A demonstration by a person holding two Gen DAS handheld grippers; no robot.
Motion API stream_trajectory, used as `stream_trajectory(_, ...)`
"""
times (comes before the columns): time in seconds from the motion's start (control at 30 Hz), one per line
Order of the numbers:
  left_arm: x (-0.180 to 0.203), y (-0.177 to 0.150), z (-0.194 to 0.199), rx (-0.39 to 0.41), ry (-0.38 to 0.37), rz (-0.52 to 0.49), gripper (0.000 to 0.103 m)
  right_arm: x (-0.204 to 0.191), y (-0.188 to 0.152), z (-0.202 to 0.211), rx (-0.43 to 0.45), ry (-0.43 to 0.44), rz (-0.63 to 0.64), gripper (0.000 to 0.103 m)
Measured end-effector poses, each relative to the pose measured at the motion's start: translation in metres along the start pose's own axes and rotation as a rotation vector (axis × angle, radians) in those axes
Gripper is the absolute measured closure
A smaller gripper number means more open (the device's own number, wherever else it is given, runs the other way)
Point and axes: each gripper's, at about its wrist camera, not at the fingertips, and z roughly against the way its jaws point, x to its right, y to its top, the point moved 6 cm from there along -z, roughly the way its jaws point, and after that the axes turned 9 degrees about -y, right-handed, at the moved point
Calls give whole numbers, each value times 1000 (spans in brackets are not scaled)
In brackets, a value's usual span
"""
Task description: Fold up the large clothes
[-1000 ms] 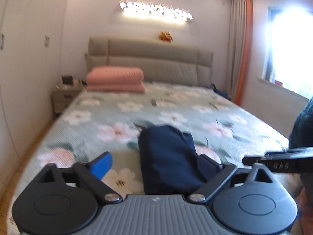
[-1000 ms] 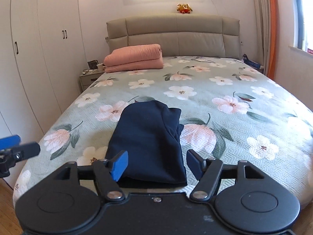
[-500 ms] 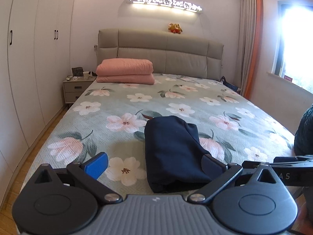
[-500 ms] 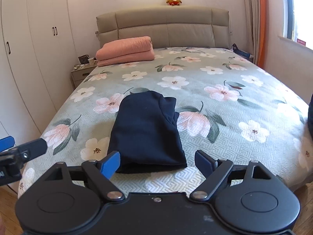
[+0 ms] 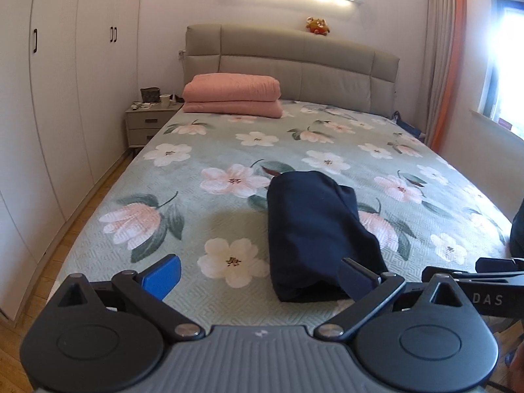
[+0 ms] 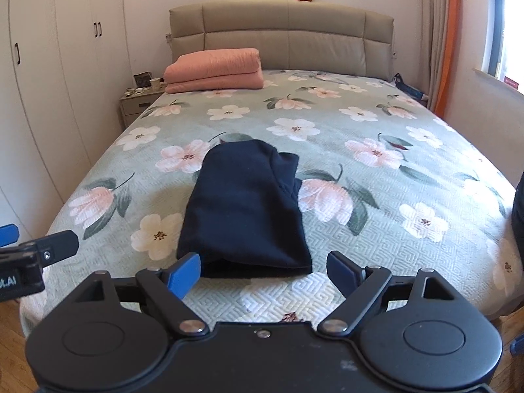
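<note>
Holding both tongs w/ jaws spread wide and nothing in them: right gripper [image 6: 263, 271] squarely faces the near end of the folded navy garment [image 6: 244, 209], left gripper [image 5: 258, 278] sits off to its left. So we judge the right hand nearer. Garment lies on the bed [image 6: 376, 235] near the foot edge, long axis running away from us toward the headboard [image 6: 281, 29].

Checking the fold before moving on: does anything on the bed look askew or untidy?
Slightly. The folded navy garment lies compact on the floral bedspread, but a layer pokes out unevenly along its far right edge. The pink quilt near the headboard looks neat.
</note>
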Motion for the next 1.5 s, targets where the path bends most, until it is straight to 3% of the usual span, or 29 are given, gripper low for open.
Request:
stream_trajectory(0.13, -1, 0, 4, 7, 35, -37, 0, -5, -2, -1, -6, -23, 34, 3)
stream_trajectory(0.53, 4, 3, 13, 18, 34, -58, 0, -3, -1, 5, 15, -44, 28, 2)
stream_trajectory(0.77, 8, 8, 25, 49, 43, -73, 0, -5, -1, 7, 14, -33, 26, 2)
stream_trajectory(1.0, 12, 10, 35, 67, 97, -145, 0, -9, -2, 6, -1, -22, 34, 2)
stream_trajectory(1.33, 5, 8, 41, 70, 108, -146, 0, -14, -2, 14, 12, -15, 48, 2)
stream_trajectory(1.5, -6, 9, 49, 141, 153, -136, 4, -17, -5, 17, 8, -16, 58, 2)
